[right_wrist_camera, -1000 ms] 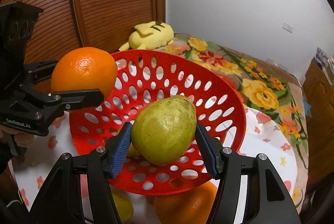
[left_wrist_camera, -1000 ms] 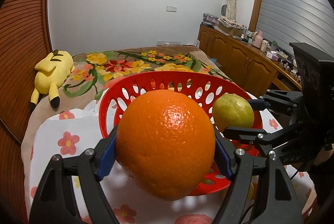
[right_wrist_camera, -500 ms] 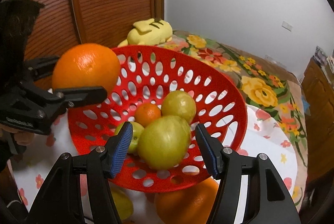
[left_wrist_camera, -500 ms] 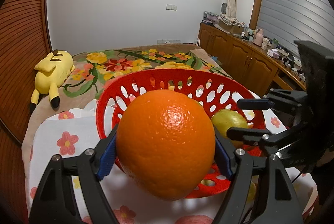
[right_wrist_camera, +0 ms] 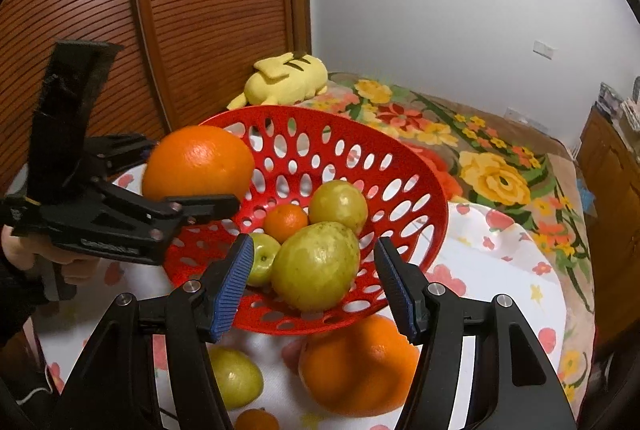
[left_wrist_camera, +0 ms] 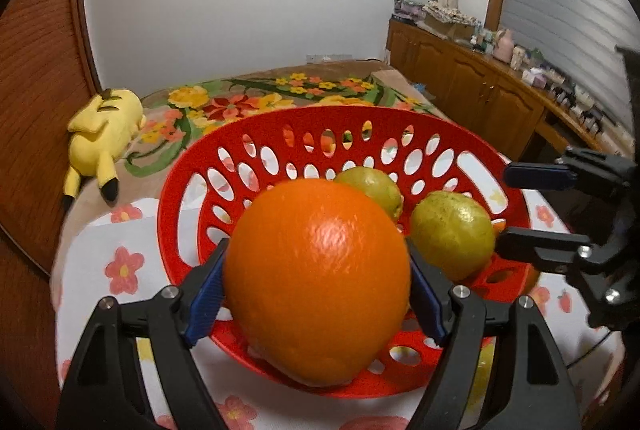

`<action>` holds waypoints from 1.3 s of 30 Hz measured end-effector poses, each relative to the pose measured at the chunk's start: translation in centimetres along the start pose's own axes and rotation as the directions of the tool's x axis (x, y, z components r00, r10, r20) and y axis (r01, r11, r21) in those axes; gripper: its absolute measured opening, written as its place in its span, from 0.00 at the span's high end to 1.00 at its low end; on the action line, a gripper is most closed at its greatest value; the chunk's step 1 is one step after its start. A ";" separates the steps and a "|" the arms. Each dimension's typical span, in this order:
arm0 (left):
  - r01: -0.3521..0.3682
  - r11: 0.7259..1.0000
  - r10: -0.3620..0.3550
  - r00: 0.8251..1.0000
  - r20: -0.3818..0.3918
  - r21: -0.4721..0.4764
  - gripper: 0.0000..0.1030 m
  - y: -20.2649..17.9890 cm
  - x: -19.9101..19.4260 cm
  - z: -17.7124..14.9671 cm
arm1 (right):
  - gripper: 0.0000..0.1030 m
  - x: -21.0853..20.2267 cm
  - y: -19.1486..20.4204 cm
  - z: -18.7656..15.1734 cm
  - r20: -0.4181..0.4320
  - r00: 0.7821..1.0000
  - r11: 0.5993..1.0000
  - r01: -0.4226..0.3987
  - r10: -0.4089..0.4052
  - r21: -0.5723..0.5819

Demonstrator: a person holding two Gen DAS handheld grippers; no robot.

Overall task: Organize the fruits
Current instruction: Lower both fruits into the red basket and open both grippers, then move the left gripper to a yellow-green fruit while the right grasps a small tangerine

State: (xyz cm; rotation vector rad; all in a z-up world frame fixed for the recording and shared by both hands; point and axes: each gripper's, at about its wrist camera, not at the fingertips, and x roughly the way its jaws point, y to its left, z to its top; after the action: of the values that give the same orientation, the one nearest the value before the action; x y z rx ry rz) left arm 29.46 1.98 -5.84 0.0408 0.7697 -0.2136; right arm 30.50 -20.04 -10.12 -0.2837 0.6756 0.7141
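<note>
My left gripper (left_wrist_camera: 316,290) is shut on a large orange (left_wrist_camera: 318,280) and holds it over the near rim of the red perforated basket (left_wrist_camera: 304,121). The same orange (right_wrist_camera: 198,161) shows in the right wrist view at the basket's (right_wrist_camera: 420,169) left edge. My right gripper (right_wrist_camera: 316,286) is open and empty just in front of the basket. A big green guava (right_wrist_camera: 316,266) lies in the basket between the jaws without touching them. A second guava (right_wrist_camera: 338,203), a small tangerine (right_wrist_camera: 286,222) and a small green fruit (right_wrist_camera: 264,258) also lie in the basket.
The basket stands on a white flowered cloth (right_wrist_camera: 500,270). On the cloth in front of it lie another large orange (right_wrist_camera: 360,362), a green fruit (right_wrist_camera: 236,376) and a small tangerine (right_wrist_camera: 256,420). A yellow plush toy (left_wrist_camera: 102,127) lies on the bed behind. Wooden cabinets (left_wrist_camera: 480,89) run along the right.
My right gripper let go of the big guava into the basket and opened, then drew back a little. My left gripper with the orange moved slightly further over the basket.
</note>
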 end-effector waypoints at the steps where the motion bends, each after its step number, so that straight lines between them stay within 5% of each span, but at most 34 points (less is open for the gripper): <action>1: -0.008 1.000 0.008 1.000 -0.003 0.010 0.23 -0.2 0.2 0.0 | 0.38 -0.1 0.0 -0.1 0.003 1.000 1.000 -0.001 0.001 0.001; 7: 0.010 1.000 -0.010 1.000 -0.005 0.001 0.23 -0.7 0.3 0.1 | 0.38 -0.6 -0.1 -0.6 0.008 1.000 1.000 -0.002 0.002 0.006; 11: -0.007 1.000 0.006 0.993 0.114 0.010 0.22 -0.8 -2.3 1.4 | 0.38 -1.0 -0.3 -0.9 0.013 1.000 1.000 0.000 -0.001 0.014; 17: 0.005 1.000 -0.006 0.988 0.153 0.005 0.22 -0.8 -4.5 2.4 | 0.38 -2.6 -0.4 -1.4 0.036 0.999 0.999 0.002 -0.003 0.036; 39: 0.074 0.997 -0.075 0.986 0.146 0.016 0.22 -4.4 -9.8 -5.3 | 0.36 -10.0 2.3 -9.2 0.081 0.991 0.976 0.090 -0.108 0.199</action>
State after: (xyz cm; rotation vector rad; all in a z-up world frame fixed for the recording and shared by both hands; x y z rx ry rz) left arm 18.12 -0.01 -2.66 0.0056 0.6238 -0.2885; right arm 19.01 -27.64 -10.57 -0.1032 0.6344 0.5577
